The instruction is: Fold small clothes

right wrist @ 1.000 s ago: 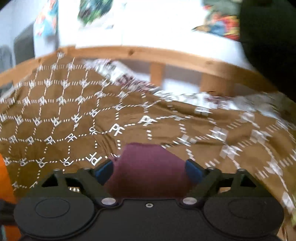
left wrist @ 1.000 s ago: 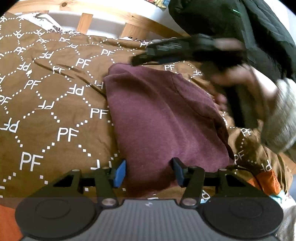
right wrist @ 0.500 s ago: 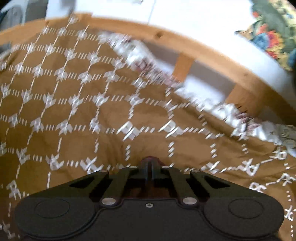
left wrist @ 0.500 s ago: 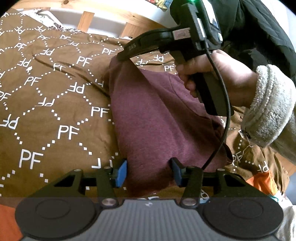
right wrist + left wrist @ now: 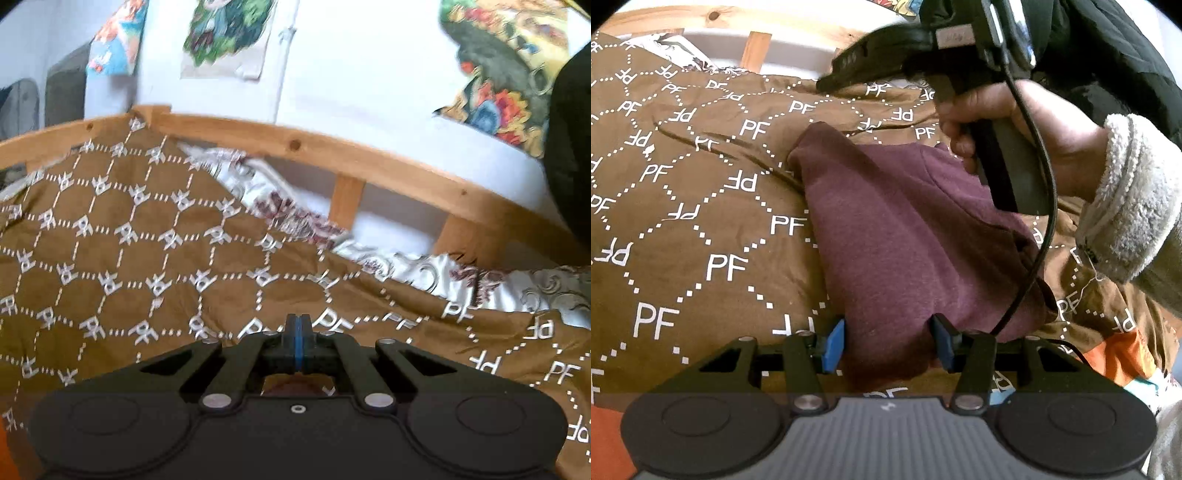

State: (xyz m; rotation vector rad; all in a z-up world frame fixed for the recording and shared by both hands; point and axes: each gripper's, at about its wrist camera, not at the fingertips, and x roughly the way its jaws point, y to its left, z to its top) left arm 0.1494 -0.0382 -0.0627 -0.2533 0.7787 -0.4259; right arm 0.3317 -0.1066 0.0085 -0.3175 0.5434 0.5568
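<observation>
Item: maroon garment (image 5: 905, 240), flat on bed (image 5: 701, 221). Left fingers (image 5: 888, 343) half open, straddling its near hem, gripping nothing. Right fingers (image 5: 297, 339) pressed together, empty, above far edge. Advice: pinch both corners squarely, fold evenly.

White "PF" letters repeat across the brown bedspread (image 5: 701, 221) inside a dotted diamond grid.
</observation>
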